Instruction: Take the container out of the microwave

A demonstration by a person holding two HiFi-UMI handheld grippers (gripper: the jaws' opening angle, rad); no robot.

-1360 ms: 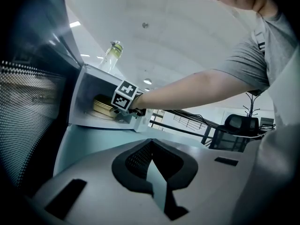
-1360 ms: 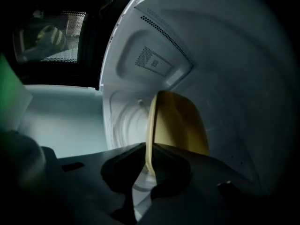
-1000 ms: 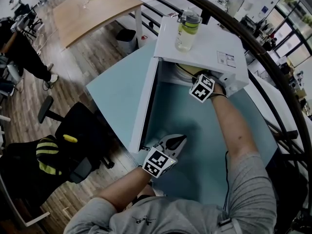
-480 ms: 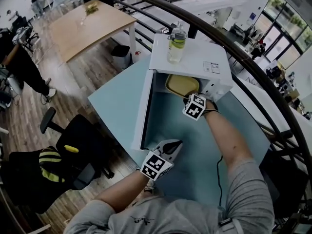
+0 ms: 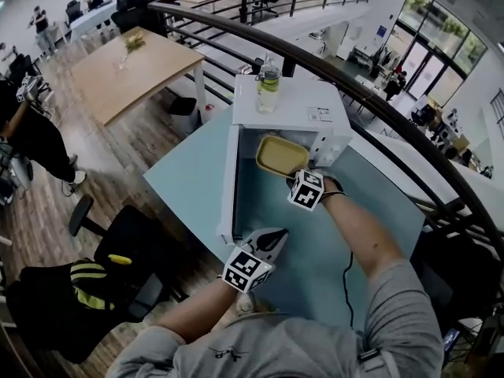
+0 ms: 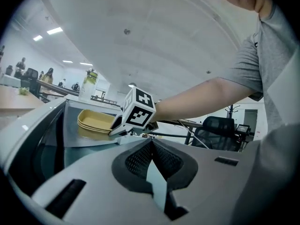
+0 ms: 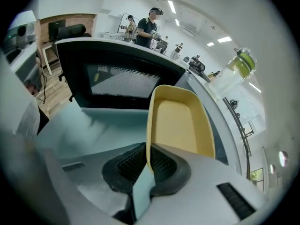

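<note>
1 claw carries the load: the right claw (image 7: 147, 161) is pinched narrow on the near rim of the yellow container (image 7: 180, 123), whose thin wall stands edge-on between the jaws. From that grip the container runs straight ahead of the claw, its long axis in line with the jaws and its far end toward the cavity of the microwave (image 5: 279, 109). The head view shows it at the mouth, partly out and held above the tabletop (image 5: 189, 172). To the claw's left, the open door (image 5: 228, 187) flanks the way out. The left claw (image 5: 268, 242) sits well behind, near the door's free edge, with its jaws together on nothing. The pull probably has to run back along that long axis. Held by 1 end only, the far end may sag.
</note>
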